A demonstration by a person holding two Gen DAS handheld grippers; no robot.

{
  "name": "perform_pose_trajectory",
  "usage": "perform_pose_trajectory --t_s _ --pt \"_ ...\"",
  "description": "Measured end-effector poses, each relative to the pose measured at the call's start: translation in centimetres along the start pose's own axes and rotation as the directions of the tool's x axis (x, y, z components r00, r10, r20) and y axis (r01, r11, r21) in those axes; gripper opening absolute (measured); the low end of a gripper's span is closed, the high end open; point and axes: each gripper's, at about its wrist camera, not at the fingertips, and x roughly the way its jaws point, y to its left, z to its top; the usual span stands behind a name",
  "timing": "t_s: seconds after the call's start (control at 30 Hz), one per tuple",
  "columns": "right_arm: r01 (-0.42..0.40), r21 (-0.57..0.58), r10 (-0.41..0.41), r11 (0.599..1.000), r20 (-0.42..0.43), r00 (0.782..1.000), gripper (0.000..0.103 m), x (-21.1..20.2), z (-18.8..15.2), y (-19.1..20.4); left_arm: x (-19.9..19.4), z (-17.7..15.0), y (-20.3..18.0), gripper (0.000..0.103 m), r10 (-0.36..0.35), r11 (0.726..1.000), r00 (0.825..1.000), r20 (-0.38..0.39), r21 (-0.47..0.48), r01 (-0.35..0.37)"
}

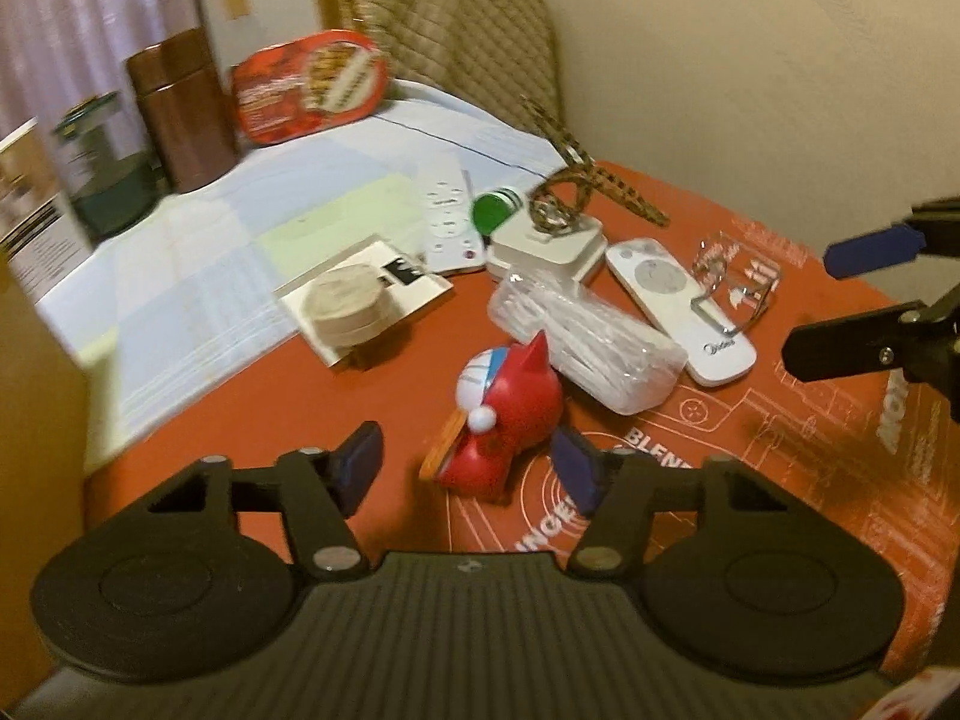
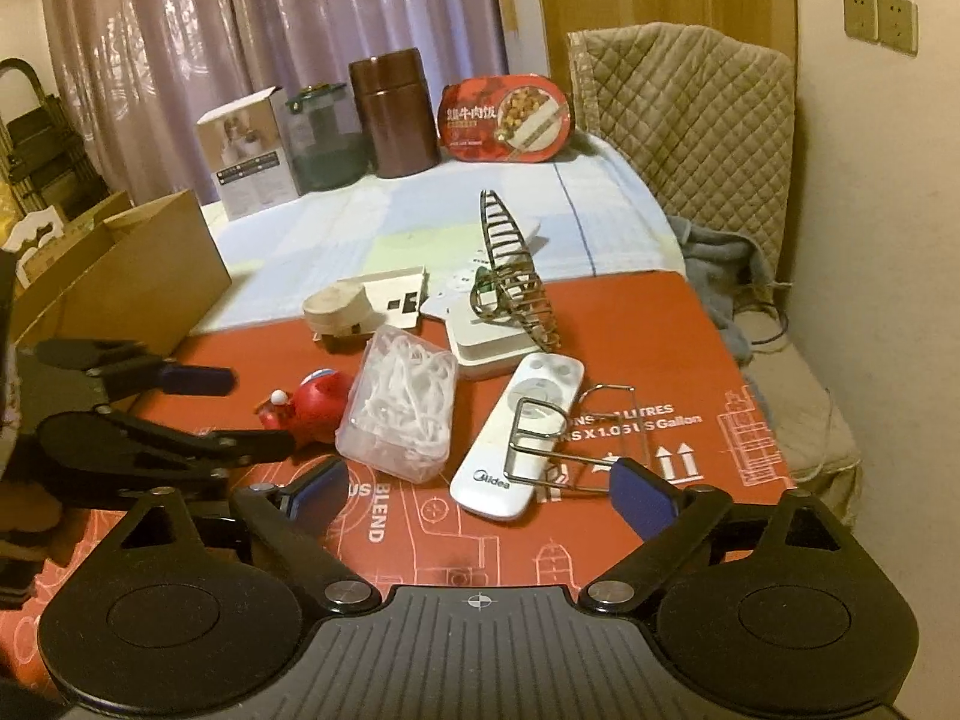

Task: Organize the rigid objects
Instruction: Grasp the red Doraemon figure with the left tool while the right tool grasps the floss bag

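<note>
The near part of the red surface [image 2: 690,324] is bare, so a gripper can pass there. In the middle the things lie close: a red toy [image 1: 510,414], a clear box [image 2: 399,405], a white remote [image 2: 519,438] with a wire rack [image 2: 576,450] on it. Behind them stands a tall wire stand [image 2: 510,276]. The far pale sheet [image 2: 336,228] is open up to the brown jar [image 2: 393,114].

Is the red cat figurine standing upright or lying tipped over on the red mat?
Tipped over. The red cat figurine lies on its side on the red mat, its ears pointing sideways, not up.
</note>
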Motion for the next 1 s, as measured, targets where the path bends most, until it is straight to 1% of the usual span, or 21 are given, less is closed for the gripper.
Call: perform_pose_trajectory --t_s 0.1,0.17,0.23,0.27,0.3,0.37,0.43,0.53,0.6,0.67,0.77,0.83,0.9,0.93,0.97,1.0 --pt "0.003 0.003 -0.002 1.000 -0.015 1.000 0.092 1.0 -0.1 0.1 1.3 0.4 -0.3 0.052 -0.040 0.998 0.999 -0.005 0.051 0.041" --pt "-0.001 0.005 0.001 1.000 -0.021 1.000 0.092 1.4 -0.2 0.2 1.9 0.6 -0.5 0.039 -0.052 0.997 0.999 -0.011 0.063 0.052" --pt "-0.008 0.001 0.008 1.000 -0.025 1.000 0.092 1.8 -0.1 0.5 2.1 0.7 -0.4 0.037 -0.028 0.999 0.999 -0.019 0.046 0.029" --pt "-0.013 -0.001 0.013 1.000 -0.025 1.000 0.092 1.9 0.0 0.6 2.0 0.7 -0.2 0.037 -0.017 1.000 0.999 -0.029 0.022 0.018" --pt "-0.021 -0.005 0.021 1.000 -0.022 1.000 0.091 2.1 0.1 0.8 1.8 0.6 0.1 0.037 0.004 1.000 0.999 -0.044 -0.008 -0.005" --pt "-0.038 -0.014 0.038 0.999 -0.015 0.999 0.091 2.4 0.5 1.3 1.1 0.0 0.6 0.037 0.072 0.996 0.994 -0.080 -0.051 -0.077" --pt "-0.057 -0.020 0.056 0.998 -0.009 0.998 0.091 2.8 0.9 2.1 0.1 -0.9 1.1 0.037 0.129 0.986 0.987 -0.099 -0.097 -0.138" --pt "-0.080 -0.019 0.080 0.997 -0.002 0.997 0.091 4.0 1.7 3.3 -1.1 -2.3 2.1 0.037 0.177 0.962 0.978 -0.113 -0.192 -0.197" --pt "-0.070 -0.027 0.070 0.997 -0.006 0.998 0.090 5.2 2.0 4.3 -1.7 -3.0 2.7 0.037 0.211 0.946 0.971 -0.114 -0.226 -0.232" --pt "-0.057 -0.016 0.056 0.998 -0.022 0.998 0.090 6.7 2.3 5.1 -1.9 -3.6 3.3 0.037 0.229 0.934 0.967 -0.114 -0.255 -0.252" --pt "-0.007 -0.017 0.007 1.000 -0.040 0.999 0.088 9.0 2.8 6.1 -2.3 -4.1 3.9 0.037 0.225 0.928 0.969 -0.098 -0.282 -0.244" --pt "0.033 -0.029 -0.035 0.999 -0.056 0.998 0.085 10.5 2.9 6.5 -2.4 -4.2 4.0 0.037 0.222 0.927 0.971 -0.088 -0.291 -0.238" --pt "0.052 -0.046 -0.055 0.998 -0.074 0.996 0.077 11.8 3.1 6.8 -2.5 -4.4 4.2 0.037 0.217 0.926 0.973 -0.076 -0.299 -0.229" --pt "0.060 -0.067 -0.065 0.996 -0.081 0.995 0.076 12.4 3.1 7.0 -2.5 -4.5 4.2 0.039 0.214 0.926 0.974 -0.069 -0.304 -0.225" --pt "0.063 -0.090 -0.071 0.994 -0.083 0.994 0.071 12.7 3.0 7.2 -2.5 -4.6 4.2 0.048 0.211 0.925 0.976 -0.060 -0.310 -0.219" --pt "0.061 -0.108 -0.070 0.992 -0.085 0.994 0.060 12.8 3.0 7.2 -2.5 -4.6 4.1 0.053 0.209 0.926 0.977 -0.052 -0.311 -0.214"
